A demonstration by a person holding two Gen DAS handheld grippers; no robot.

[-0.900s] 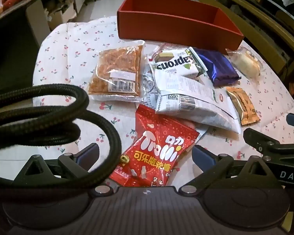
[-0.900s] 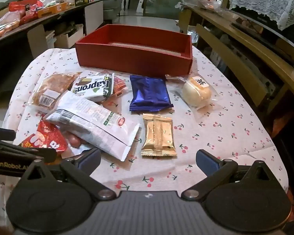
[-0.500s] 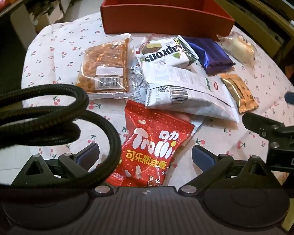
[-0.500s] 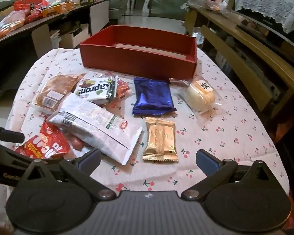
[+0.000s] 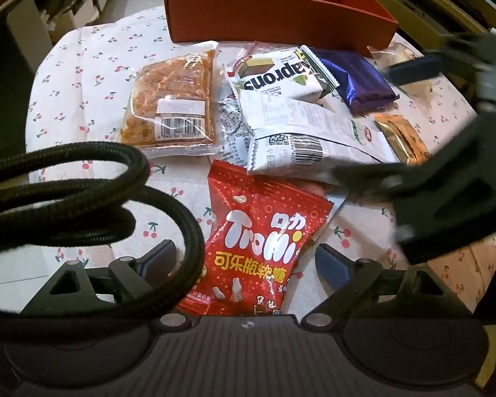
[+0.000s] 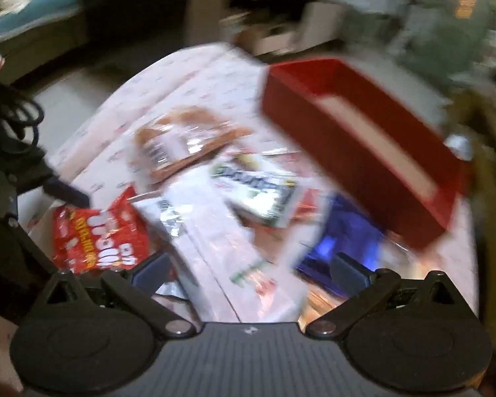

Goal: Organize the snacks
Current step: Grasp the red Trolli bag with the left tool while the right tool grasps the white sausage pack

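At a cloth-covered table (image 5: 82, 66) printed with small cherries, a person holding a gripper in each hand sets about sorting a heap of snacks, none of which yet lies in the red box (image 5: 281, 16) at the far edge. This looks like the opening reach, with nothing lifted.

From the left: a flat clear pack of orange-brown crisp slabs (image 5: 172, 99), glossy and barcoded; beside it a white wafer packet (image 5: 277, 76) with crimped ends, resting on a long white crinkled bag (image 5: 314, 139); below these a shiny red gummy bag (image 5: 261, 248), soft and puffed; then a dark purple foil packet (image 5: 357, 79) and a small gold wrapper (image 5: 403, 139).

The left gripper (image 5: 244, 261) hangs with its jaws wide apart either side of the red gummy bag, holding nothing. The right gripper (image 6: 248, 268), its view blurred, is also spread wide and empty, above the long white bag.

The next move probably calls for lowering over one packet, pinching the slippery film, and carrying it to the rigid, straight-walled box.
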